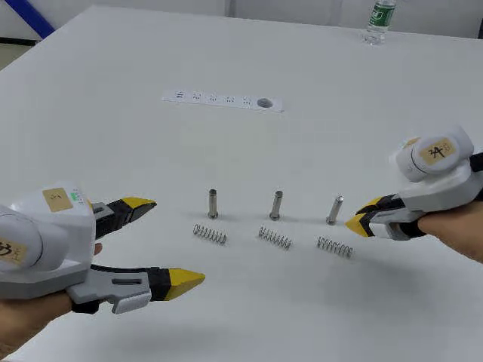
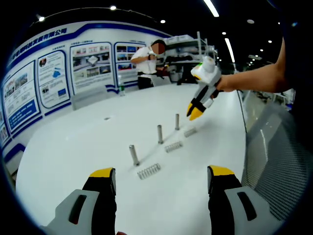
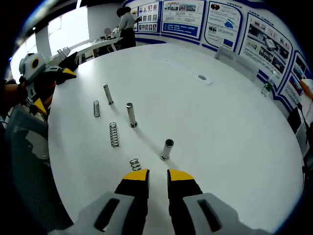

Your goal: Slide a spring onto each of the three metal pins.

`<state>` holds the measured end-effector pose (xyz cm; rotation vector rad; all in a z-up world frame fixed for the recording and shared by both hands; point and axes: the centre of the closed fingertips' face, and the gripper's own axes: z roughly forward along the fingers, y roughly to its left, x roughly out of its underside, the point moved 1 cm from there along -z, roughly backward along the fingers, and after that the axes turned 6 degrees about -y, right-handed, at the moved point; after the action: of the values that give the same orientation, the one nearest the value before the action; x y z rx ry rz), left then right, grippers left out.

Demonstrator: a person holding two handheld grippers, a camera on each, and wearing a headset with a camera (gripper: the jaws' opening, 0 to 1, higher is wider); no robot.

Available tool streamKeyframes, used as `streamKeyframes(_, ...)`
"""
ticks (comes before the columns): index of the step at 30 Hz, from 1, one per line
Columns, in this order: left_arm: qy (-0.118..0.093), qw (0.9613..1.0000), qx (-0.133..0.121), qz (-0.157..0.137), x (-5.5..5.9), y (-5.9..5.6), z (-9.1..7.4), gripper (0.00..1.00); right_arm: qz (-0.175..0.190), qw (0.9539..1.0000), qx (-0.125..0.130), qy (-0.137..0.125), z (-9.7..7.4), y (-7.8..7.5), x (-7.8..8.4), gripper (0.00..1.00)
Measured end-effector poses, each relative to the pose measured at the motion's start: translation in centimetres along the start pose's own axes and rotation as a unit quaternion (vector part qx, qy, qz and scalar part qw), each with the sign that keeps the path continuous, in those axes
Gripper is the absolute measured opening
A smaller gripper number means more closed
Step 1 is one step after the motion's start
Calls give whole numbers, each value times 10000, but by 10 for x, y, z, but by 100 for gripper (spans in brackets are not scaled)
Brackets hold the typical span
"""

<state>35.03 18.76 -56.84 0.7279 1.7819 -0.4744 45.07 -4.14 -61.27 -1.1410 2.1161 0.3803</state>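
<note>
The right spring (image 3: 135, 164) is partly hidden behind a tip of the right tongs (image 3: 159, 174) in the right gripper view, and it is small and blurred in the left gripper view. The left pin (image 1: 213, 204), middle pin (image 1: 276, 205) and right pin (image 1: 334, 210) stand upright in a row on the counter (image 1: 113, 113). A spring lies loose before each, among them the left spring (image 1: 209, 234) and middle spring (image 1: 275, 238). The right tongs, barely parted and grasping nothing, hover just beside the right pin. The left tongs (image 1: 179, 241), spread wide and empty, are near the left spring, their body cut off at the frame edge.
</note>
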Motion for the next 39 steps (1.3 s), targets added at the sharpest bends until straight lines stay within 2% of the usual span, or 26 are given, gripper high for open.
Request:
streamKeyframes(9,-4,10000,48,32,-3,-4,2,78,-286,9979,-572,101,4,18,15,16)
streamKeyframes(23,34,10000,27,-2,0,-3,1,78,-795,9915,-908,494,21,17,33,16)
streamKeyframes(39,46,9999,99,0,0,-7,2,77,-1040,9864,-1120,599,26,19,36,14)
